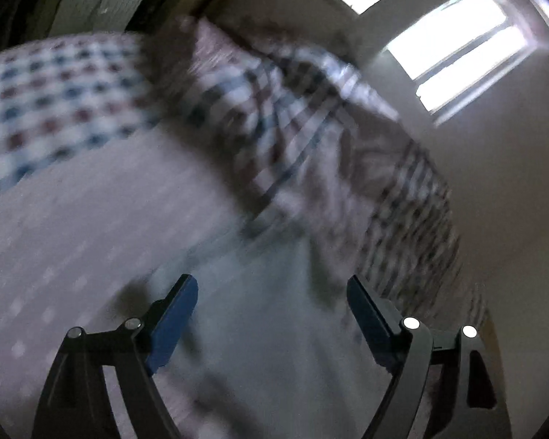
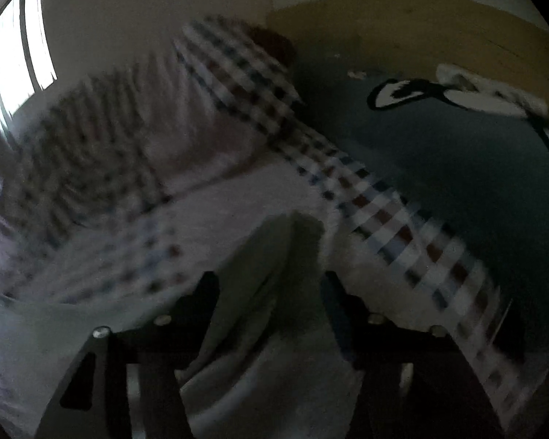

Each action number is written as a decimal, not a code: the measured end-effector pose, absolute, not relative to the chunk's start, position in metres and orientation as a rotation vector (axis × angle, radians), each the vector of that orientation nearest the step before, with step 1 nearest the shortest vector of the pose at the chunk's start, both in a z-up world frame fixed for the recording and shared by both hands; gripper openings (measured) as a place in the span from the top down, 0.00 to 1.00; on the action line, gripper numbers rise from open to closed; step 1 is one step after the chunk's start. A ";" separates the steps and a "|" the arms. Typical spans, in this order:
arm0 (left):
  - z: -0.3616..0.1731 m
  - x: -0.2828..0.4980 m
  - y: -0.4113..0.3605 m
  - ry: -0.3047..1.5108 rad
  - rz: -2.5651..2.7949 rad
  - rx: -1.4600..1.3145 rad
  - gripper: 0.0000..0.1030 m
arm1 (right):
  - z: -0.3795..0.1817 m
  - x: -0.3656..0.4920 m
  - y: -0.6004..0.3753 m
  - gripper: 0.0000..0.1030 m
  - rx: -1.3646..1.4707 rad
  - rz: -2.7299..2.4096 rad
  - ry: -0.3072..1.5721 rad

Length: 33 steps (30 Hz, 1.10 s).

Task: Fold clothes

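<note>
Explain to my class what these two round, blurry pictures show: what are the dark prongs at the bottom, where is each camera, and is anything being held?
No robot here: a person holds a hand-held gripper in each hand, and each carries a wide-angle camera looking along its two fingers, which is why the pictures are round. One picture is from the left gripper, the other from the right gripper. The prongs are those fingers. Both grippers are open. Below them lies a bed with a checked cover and a pale cloth, probably the garment being folded. Nothing is gripped by the left one. A fold of pale cloth stands between the right fingers, but they are not pressing on it. Blur hides finer detail. A window lights the room.
</note>
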<state>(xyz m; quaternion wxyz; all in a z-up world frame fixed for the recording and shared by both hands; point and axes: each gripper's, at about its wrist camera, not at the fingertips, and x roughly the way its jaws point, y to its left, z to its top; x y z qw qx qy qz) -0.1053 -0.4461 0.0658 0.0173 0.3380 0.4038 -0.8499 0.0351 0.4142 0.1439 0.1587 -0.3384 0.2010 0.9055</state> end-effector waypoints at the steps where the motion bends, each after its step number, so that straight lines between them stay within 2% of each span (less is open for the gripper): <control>1: 0.056 -0.100 -0.444 1.258 -2.636 1.095 0.16 | 0.144 0.047 0.404 0.30 -0.949 2.620 0.650; 4: 0.037 -0.097 -0.437 1.306 -2.662 1.160 0.17 | 0.135 0.062 0.371 0.29 -0.946 2.704 0.757; 6: 0.033 -0.103 -0.432 1.316 -2.712 1.150 0.18 | 0.127 0.069 0.345 0.29 -0.918 2.796 0.759; 10: 0.017 -0.132 -0.437 1.266 -2.630 1.210 0.20 | 0.107 0.057 0.288 0.29 -1.012 2.950 0.587; 13: 0.006 -0.146 -0.440 1.206 -2.583 1.215 0.34 | 0.097 0.049 0.264 0.29 -1.067 2.997 0.546; 15: -0.001 -0.152 -0.440 1.183 -2.568 1.222 0.48 | 0.093 0.044 0.254 0.29 -1.089 3.011 0.515; 16: -0.004 -0.155 -0.440 1.167 -2.559 1.227 0.51 | 0.091 0.043 0.251 0.29 -1.096 3.022 0.503; 18: -0.005 -0.158 -0.441 1.130 -2.545 1.213 0.79 | 0.087 0.040 0.248 0.29 -1.108 3.030 0.476; 20: 0.003 -0.154 -0.444 1.134 -2.557 1.132 0.85 | 0.083 0.037 0.248 0.29 -1.123 3.025 0.456; 23: 0.027 -0.131 -0.453 1.185 -2.650 0.871 0.86 | 0.079 0.034 0.249 0.29 -1.142 3.019 0.431; 28: -0.009 -0.137 -0.459 1.129 -2.493 1.090 0.82 | 0.078 0.036 0.250 0.29 -1.167 3.018 0.404; 33: 0.013 -0.099 -0.473 1.147 -2.420 0.838 0.79 | 0.077 0.036 0.255 0.29 -1.162 3.012 0.419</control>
